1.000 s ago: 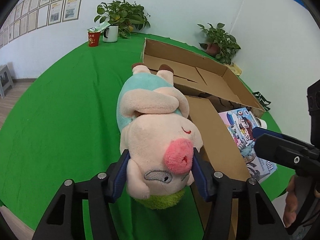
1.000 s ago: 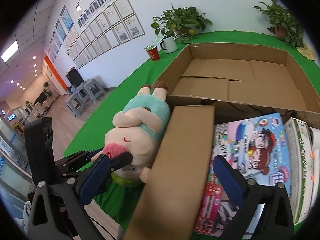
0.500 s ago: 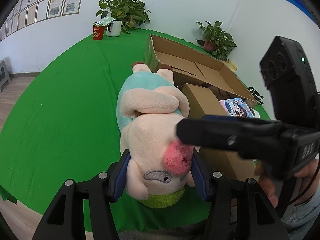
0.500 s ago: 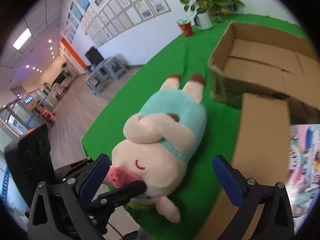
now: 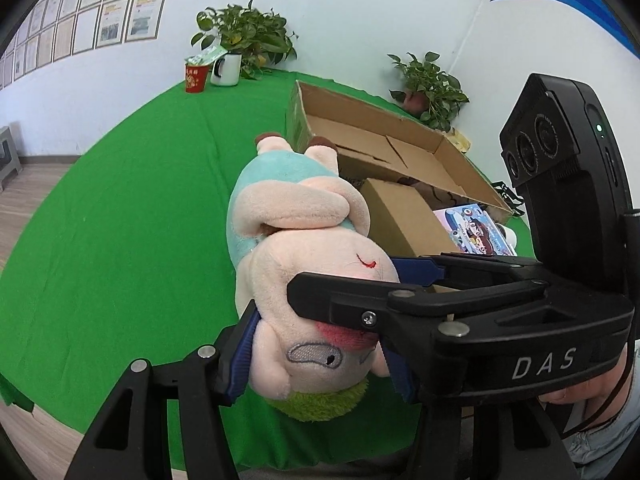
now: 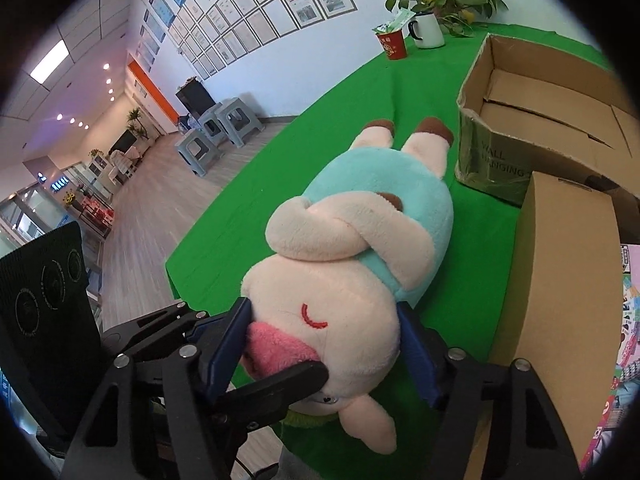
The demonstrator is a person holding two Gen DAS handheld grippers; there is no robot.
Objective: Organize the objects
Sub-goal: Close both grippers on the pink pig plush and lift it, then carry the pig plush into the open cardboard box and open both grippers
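Note:
A plush pig (image 5: 292, 208) in a mint-blue shirt lies on its back on the green tablecloth (image 5: 120, 220), head towards me. My left gripper (image 5: 318, 352) is shut on its head, blue pads pressed into both cheeks. My right gripper (image 5: 352, 280) reaches in from the right across the same head. In the right wrist view the pig (image 6: 360, 232) has its head between the blue pads of my right gripper (image 6: 324, 344). Those jaws are closing and the pads touch the snout and cheek. A black finger of the left gripper (image 6: 280, 384) crosses under the snout.
An open cardboard box (image 5: 296, 120) stands just beyond the pig's feet, its flap (image 5: 400, 216) folded down beside the pig. A colourful picture book (image 5: 472, 228) lies right of the flap. A red cup (image 5: 196, 78), white mug (image 5: 226, 68) and potted plants (image 5: 248, 32) line the far edge. A hand (image 5: 592, 384) holds the right gripper.
My right gripper swung left from over the box flap and book to the pig's head, and its jaws narrowed onto it. My left gripper kept its grip on the pig.

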